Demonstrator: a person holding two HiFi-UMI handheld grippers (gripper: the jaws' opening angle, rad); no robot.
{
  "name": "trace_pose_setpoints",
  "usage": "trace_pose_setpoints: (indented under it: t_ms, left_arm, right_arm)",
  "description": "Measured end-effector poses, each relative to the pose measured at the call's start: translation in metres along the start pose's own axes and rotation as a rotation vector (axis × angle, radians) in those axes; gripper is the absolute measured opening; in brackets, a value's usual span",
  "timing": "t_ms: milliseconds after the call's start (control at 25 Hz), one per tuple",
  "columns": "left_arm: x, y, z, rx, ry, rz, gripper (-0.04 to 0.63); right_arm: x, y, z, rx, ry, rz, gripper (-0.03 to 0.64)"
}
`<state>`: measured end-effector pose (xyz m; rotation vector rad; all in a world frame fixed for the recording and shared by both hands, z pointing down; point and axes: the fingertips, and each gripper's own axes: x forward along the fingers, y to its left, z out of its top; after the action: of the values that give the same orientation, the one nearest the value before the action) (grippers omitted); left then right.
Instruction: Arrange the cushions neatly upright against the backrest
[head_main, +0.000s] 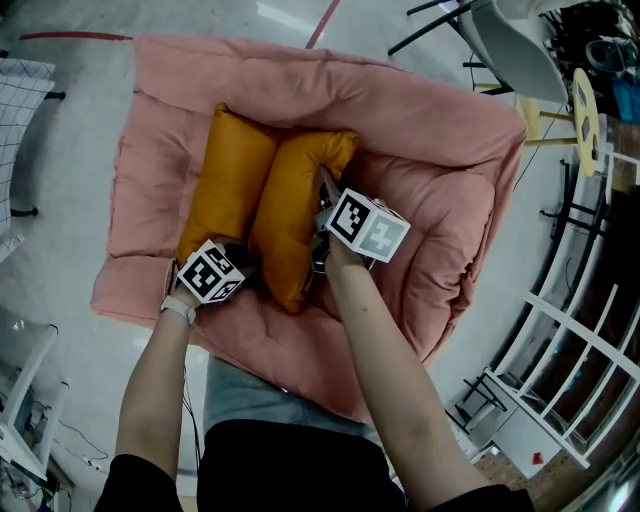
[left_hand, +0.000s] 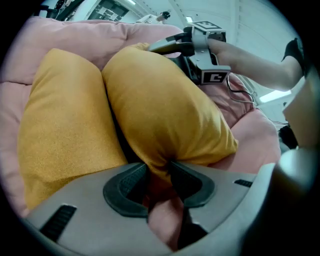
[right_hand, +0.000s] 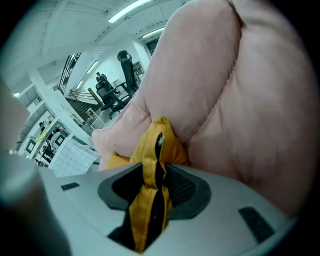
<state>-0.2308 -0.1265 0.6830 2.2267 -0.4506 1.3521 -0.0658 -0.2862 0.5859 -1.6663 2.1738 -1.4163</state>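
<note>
Clamped on right cushion (head_main: 293, 215), long axis 6 to 12 o'clock on sofa (head_main: 430, 130): left tongs (left_hand: 159, 172) at 6 o'clock corner, right tongs (right_hand: 152, 185) at 1 o'clock edge. Touching second cushion (head_main: 228, 180) at 9 o'clock.

No text, number, brand or sign can be read in any view. The left cube (head_main: 210, 272) and the right cube (head_main: 368, 225) bear only black-and-white square marker patterns, not letters or digits.
</note>
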Motion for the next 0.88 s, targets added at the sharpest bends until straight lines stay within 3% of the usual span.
trace_pose_setpoints:
  t_ms: [160,360,560,760,880]
  left_arm:
    - [0.002,0.003,-0.002,-0.003,0.004,0.005,0.149]
    - [-0.007,0.000,-0.005,-0.016,0.012,0.009,0.170]
    - [-0.031,-0.003,-0.011,-0.034,0.000,0.071,0.178]
    - [-0.073,-0.011,0.007,-0.107,-0.133,0.116,0.178]
    - [-0.102,-0.022,0.029,-0.108,-0.217,0.142,0.178]
  right_arm:
    - [0.004,0.003,-0.001,-0.012,-0.011,0.016,0.159]
    - [-0.005,0.007,0.002,-0.028,-0.031,0.042,0.218]
    - [-0.022,0.014,0.007,-0.058,0.000,0.056,0.229]
    - [-0.046,0.025,0.008,-0.063,-0.012,0.074,0.229]
    - [-0.068,0.038,0.011,-0.093,-0.028,0.086,0.202]
